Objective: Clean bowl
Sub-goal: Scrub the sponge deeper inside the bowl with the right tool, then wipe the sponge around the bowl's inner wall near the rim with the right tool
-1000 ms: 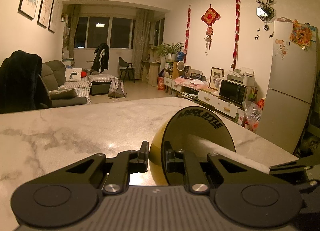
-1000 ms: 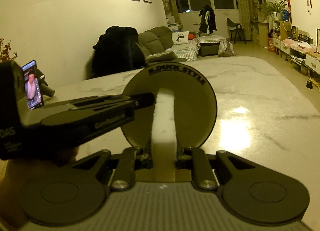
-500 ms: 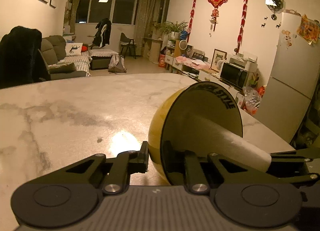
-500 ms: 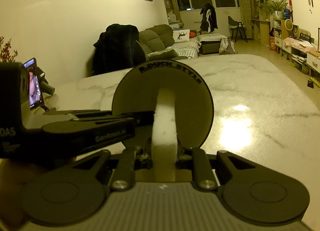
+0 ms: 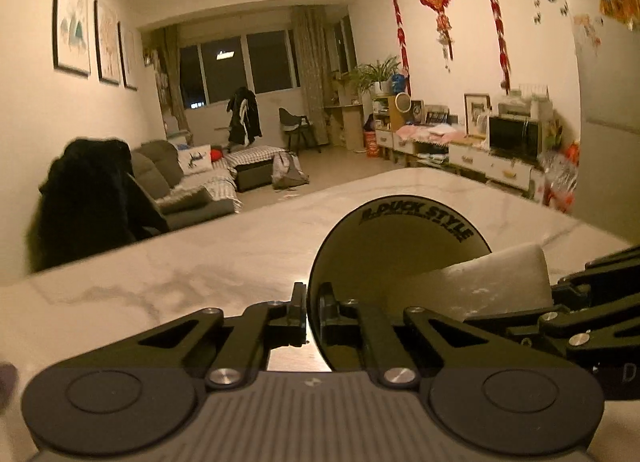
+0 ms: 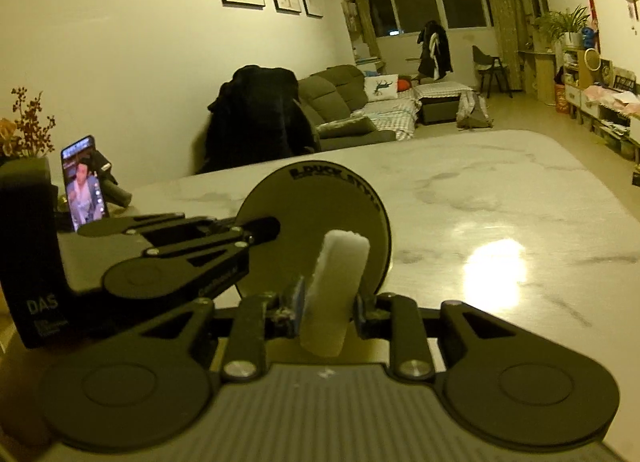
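Observation:
My left gripper point(image 5: 308, 312) is shut on the rim of a yellow bowl point(image 5: 384, 262) and holds it on edge above the marble table point(image 5: 200, 262), its dark inside facing right. My right gripper point(image 6: 328, 302) is shut on a white sponge point(image 6: 336, 282), which sits just in front of the bowl point(image 6: 320, 206). In the left wrist view the sponge point(image 5: 480, 282) lies at the bowl's inside on the right. The left gripper point(image 6: 256, 228) shows at the bowl's left rim in the right wrist view.
A lit phone point(image 6: 84, 182) stands on the table at the far left, beside a plant point(image 6: 24, 130). A chair with a black coat point(image 6: 260, 118) stands at the table's far edge. A sofa point(image 5: 180, 178) is beyond.
The sponge has pulled back out from deep inside the bowl toward me and tilted. The left gripper has turned the bowl so its yellow outside no longer shows.

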A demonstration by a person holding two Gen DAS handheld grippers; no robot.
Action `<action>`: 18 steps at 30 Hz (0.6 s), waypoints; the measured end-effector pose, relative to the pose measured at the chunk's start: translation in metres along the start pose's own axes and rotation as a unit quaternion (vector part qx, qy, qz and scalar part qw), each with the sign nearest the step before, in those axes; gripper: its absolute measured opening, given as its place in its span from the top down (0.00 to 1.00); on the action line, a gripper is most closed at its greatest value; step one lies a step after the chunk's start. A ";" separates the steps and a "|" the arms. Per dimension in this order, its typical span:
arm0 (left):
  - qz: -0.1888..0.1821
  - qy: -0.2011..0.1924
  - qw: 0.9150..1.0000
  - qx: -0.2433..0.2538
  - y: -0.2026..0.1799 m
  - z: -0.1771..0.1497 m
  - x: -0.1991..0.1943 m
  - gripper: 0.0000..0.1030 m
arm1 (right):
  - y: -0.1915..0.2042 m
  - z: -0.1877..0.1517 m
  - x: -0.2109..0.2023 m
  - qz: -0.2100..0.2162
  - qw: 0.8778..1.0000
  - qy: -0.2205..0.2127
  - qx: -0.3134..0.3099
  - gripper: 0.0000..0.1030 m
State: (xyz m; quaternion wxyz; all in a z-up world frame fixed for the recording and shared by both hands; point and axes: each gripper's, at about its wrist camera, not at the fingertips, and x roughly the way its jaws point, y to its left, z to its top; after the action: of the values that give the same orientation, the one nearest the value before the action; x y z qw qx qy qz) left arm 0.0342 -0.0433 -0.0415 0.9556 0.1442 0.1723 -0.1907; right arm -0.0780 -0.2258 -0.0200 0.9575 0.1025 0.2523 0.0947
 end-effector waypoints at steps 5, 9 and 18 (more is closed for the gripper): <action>0.001 -0.014 0.998 0.063 -0.010 0.003 0.000 0.95 | 0.008 -0.003 0.006 0.005 1.000 0.008 -0.008 0.75; -0.011 -0.055 0.994 0.094 -0.019 -0.005 -0.001 0.93 | 0.001 -0.005 0.007 0.004 1.000 0.011 0.006 0.74; -0.093 -0.128 0.986 0.049 -0.009 -0.025 0.001 0.89 | -0.003 -0.005 0.004 -0.003 1.000 0.010 -0.001 0.68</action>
State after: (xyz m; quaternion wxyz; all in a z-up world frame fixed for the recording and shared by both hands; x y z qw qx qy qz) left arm 0.0241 -0.0435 -0.0658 0.9395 0.1486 0.0519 -0.3041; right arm -0.0772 -0.2267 -0.0267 0.9554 0.1003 0.2618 0.0932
